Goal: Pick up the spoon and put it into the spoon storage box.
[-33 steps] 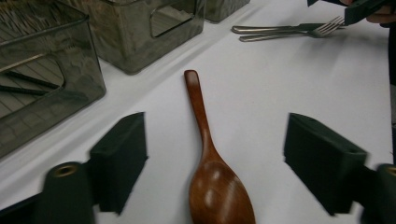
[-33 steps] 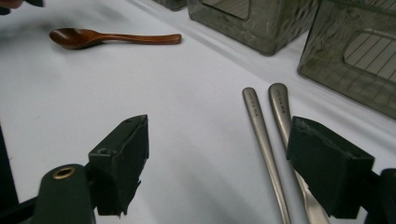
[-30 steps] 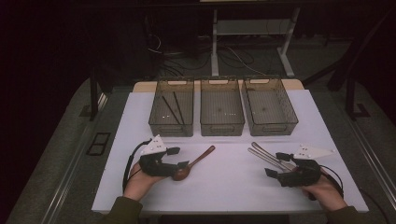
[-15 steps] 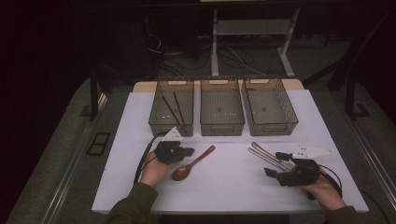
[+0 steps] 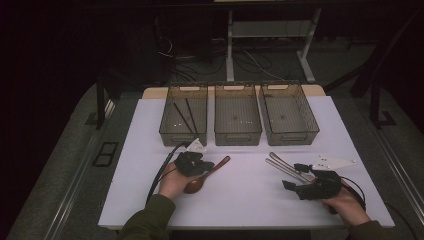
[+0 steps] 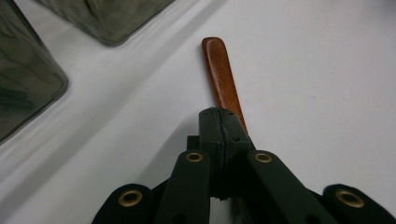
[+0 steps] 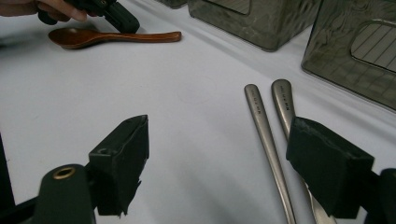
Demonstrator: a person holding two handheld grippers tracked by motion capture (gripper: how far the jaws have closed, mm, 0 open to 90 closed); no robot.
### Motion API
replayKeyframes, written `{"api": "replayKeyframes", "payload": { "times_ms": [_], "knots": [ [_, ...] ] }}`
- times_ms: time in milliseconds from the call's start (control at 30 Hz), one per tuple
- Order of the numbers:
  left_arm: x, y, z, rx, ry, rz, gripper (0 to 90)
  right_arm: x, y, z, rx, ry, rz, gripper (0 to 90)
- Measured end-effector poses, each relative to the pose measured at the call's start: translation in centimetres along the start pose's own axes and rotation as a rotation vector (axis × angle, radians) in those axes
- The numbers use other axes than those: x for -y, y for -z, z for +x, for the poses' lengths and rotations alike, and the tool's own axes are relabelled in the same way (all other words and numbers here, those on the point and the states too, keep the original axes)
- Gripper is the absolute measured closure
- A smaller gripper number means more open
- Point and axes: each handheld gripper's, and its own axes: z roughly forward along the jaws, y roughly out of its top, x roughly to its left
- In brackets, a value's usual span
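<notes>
While dark floor surrounds the white table [image 5: 150,130], left tool [image 5: 209,165] clamped on wooden spoon [image 5: 207,174]; right tool [image 5: 294,176] apart.

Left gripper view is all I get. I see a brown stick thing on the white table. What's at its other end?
Observer: It's a wooden spoon. In the high view its round bowl lies beside the person's left hand.
Operator: Is there more cutlery?
Observer: Yes, two metal utensils lie side by side on the table, in front of the right gripper, whose jaws stand open.
Operator: Anything in those boxes?
Observer: There are three in a row, and the left bin holds two thin dark sticks.
</notes>
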Motion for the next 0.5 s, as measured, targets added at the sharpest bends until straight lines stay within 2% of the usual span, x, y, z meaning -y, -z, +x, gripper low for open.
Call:
{"api": "replayKeyframes", "payload": {
  "times_ms": [100, 233, 300, 333, 367, 433, 467, 500],
  "knots": [
    [-0.1, -0.1, -0.1, 0.013, -0.030, -0.002, 88.8, 0.0, 0.0, 0.0, -0.001, 0.000, 0.001, 20.4],
    [-0.4, -0.3, -0.5, 0.033, -0.038, 0.000, 88.8, 0.0, -0.1, -0.1, -0.003, -0.001, 0.002, 20.5],
    [-0.5, -0.3, -0.7, 0.043, -0.054, 0.004, 88.8, 0.0, -0.1, 0.0, -0.002, 0.000, 0.005, 20.6],
    [-0.6, -0.4, -0.8, 0.055, -0.075, 0.006, 88.8, 0.0, -0.1, 0.0, -0.002, 0.000, 0.007, 20.6],
    [-0.6, -0.4, -1.0, 0.060, -0.067, 0.005, 88.8, 0.0, -0.1, 0.0, -0.002, -0.001, 0.009, 20.6],
    [-0.8, -0.6, -1.2, 0.067, -0.101, 0.013, 88.8, 0.0, -0.2, 0.0, -0.003, 0.000, 0.010, 20.6],
    [-0.8, -0.6, -1.4, 0.074, -0.097, 0.020, 88.8, 0.0, -0.2, 0.0, -0.003, 0.002, 0.009, 20.6],
    [-0.9, -0.7, -1.4, 0.080, -0.117, 0.023, 88.8, 0.0, -0.2, 0.0, -0.003, 0.001, 0.009, 20.6]
  ]
}}
